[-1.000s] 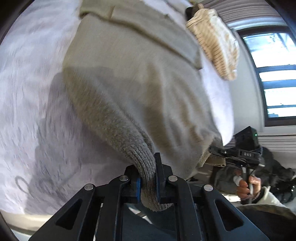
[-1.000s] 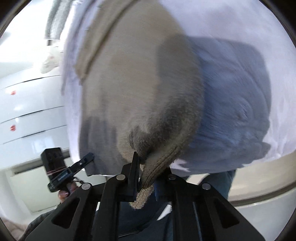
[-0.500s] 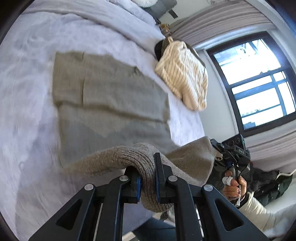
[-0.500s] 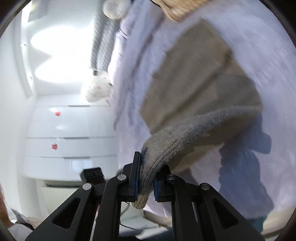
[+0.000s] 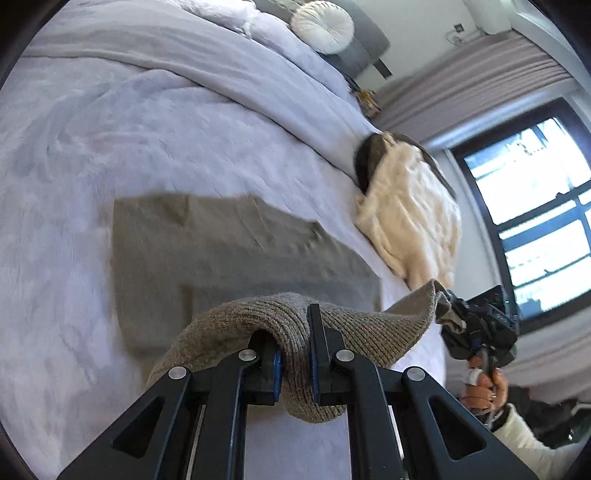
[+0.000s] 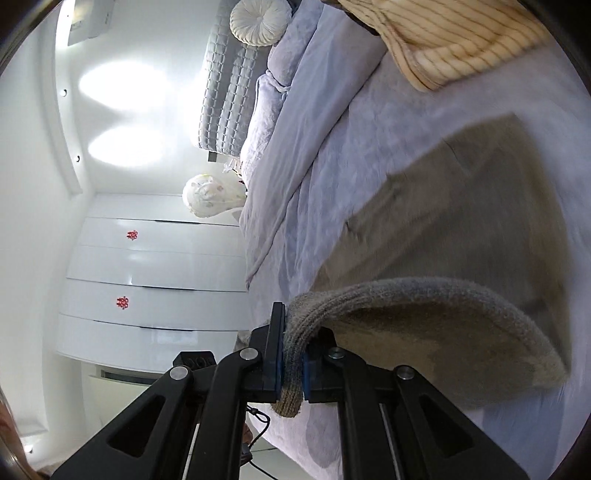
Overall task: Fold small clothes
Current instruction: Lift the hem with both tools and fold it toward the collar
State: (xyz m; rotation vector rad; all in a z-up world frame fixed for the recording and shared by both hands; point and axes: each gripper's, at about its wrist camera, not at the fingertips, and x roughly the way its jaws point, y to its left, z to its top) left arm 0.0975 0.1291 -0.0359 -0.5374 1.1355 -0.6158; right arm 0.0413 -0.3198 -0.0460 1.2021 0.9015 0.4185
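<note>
- Ribbed grey-beige knit sweater (image 5: pixel 236 251), flat rectangle on the fuzzy lavender bed (image 5: pixel 74 147).
- Left gripper (image 5: pixel 295 363) and right gripper (image 6: pixel 292 363): jaws clenched on its thick hem.

A home bedroom: a made bed (image 5: pixel 155 122) with round cushion (image 5: pixel 322 26), padded headboard (image 6: pixel 225 92), white wardrobe (image 6: pixel 147 288).

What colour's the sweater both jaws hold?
Taupe grey-brown knit sweater; clearest in the left wrist view.

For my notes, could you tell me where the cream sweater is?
In the left wrist view, the cream sweater lies on the bed, right of the grey sweater.
</note>
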